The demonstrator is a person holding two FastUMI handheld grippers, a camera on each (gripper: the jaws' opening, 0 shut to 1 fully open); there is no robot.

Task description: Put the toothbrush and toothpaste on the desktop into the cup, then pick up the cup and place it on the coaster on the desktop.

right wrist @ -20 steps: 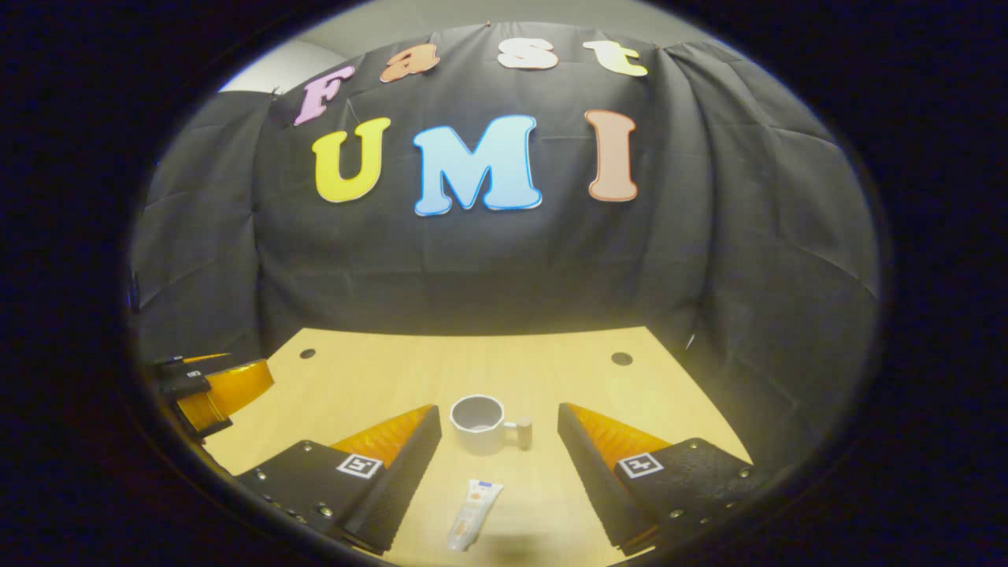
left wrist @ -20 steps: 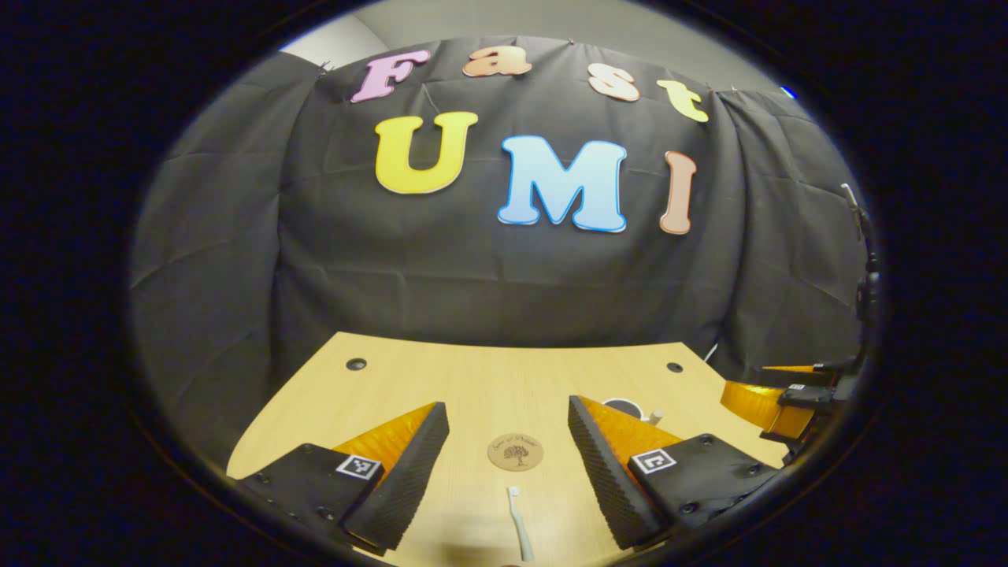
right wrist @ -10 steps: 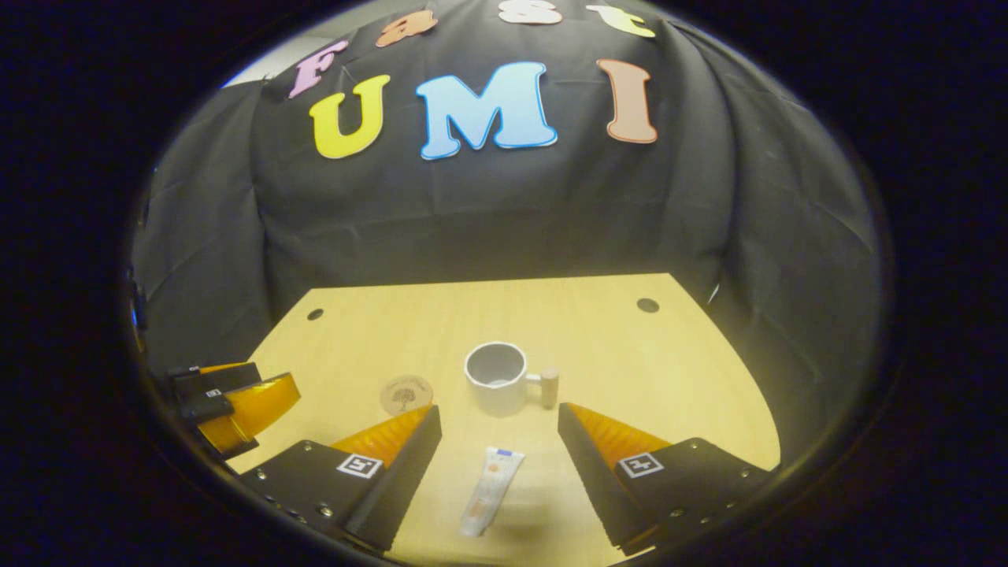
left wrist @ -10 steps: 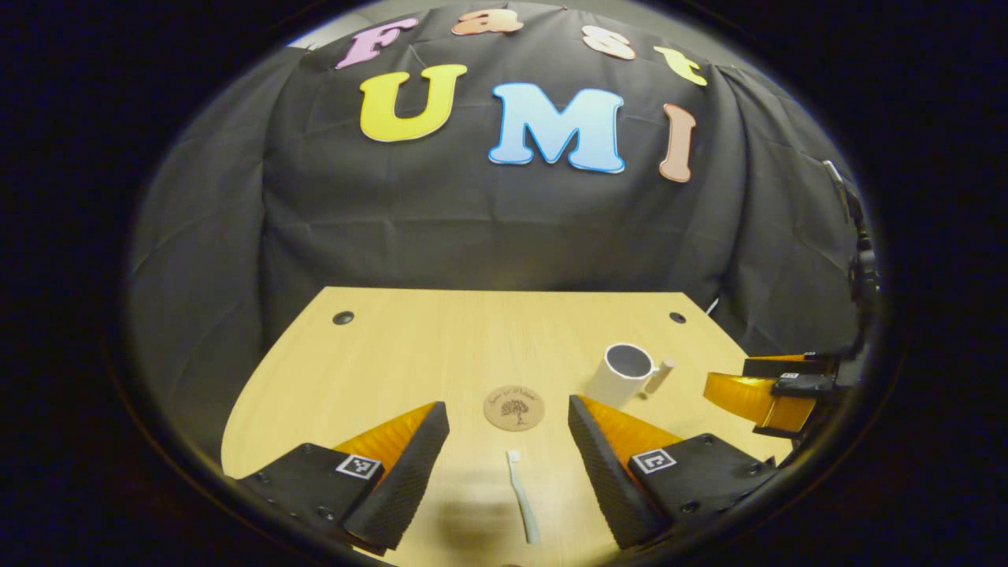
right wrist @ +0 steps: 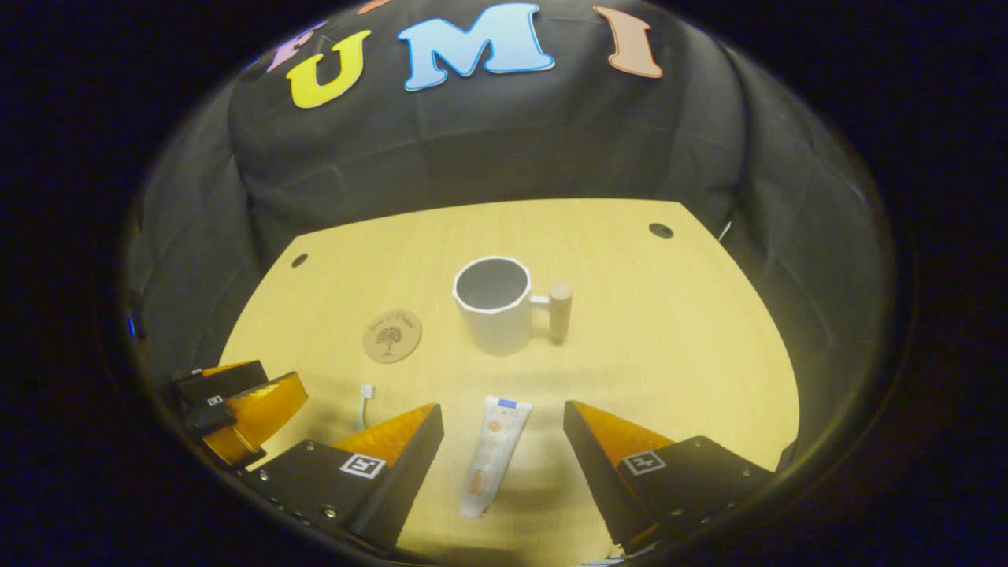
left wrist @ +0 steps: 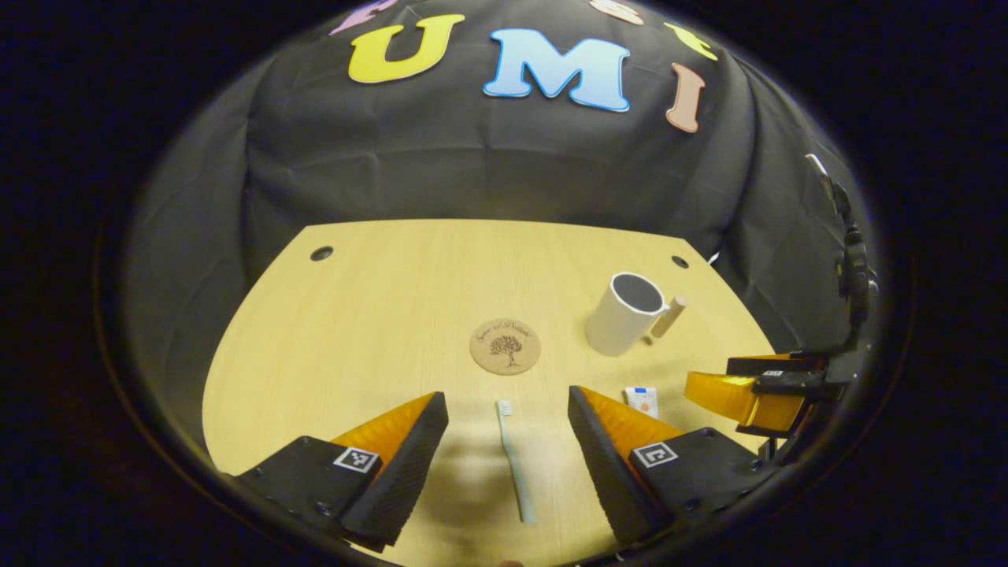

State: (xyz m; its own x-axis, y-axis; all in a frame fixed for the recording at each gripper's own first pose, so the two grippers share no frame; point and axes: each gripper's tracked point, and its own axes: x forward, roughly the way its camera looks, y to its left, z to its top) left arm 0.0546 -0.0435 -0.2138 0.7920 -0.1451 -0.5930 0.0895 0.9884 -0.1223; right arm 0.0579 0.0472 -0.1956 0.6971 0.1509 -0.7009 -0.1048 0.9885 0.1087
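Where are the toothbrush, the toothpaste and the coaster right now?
toothbrush (left wrist: 513, 465), left gripper view, middle of its handle, between the open jaws.
toothpaste (right wrist: 490, 453), right gripper view, middle of the tube, between the open jaws.
coaster (left wrist: 505, 346), left gripper view, its centre, on the tree print.

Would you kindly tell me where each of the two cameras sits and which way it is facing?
Left gripper view: rides on the left gripper, looking forward and down along its own spread fingers at the toothbrush lying between them; the right gripper shows at the right.
Right gripper view: rides on the right gripper, looking forward and down along its spread fingers at the toothpaste; the left gripper shows at the left.
Shared: desktop, cup, coaster, toothbrush, toothpaste.
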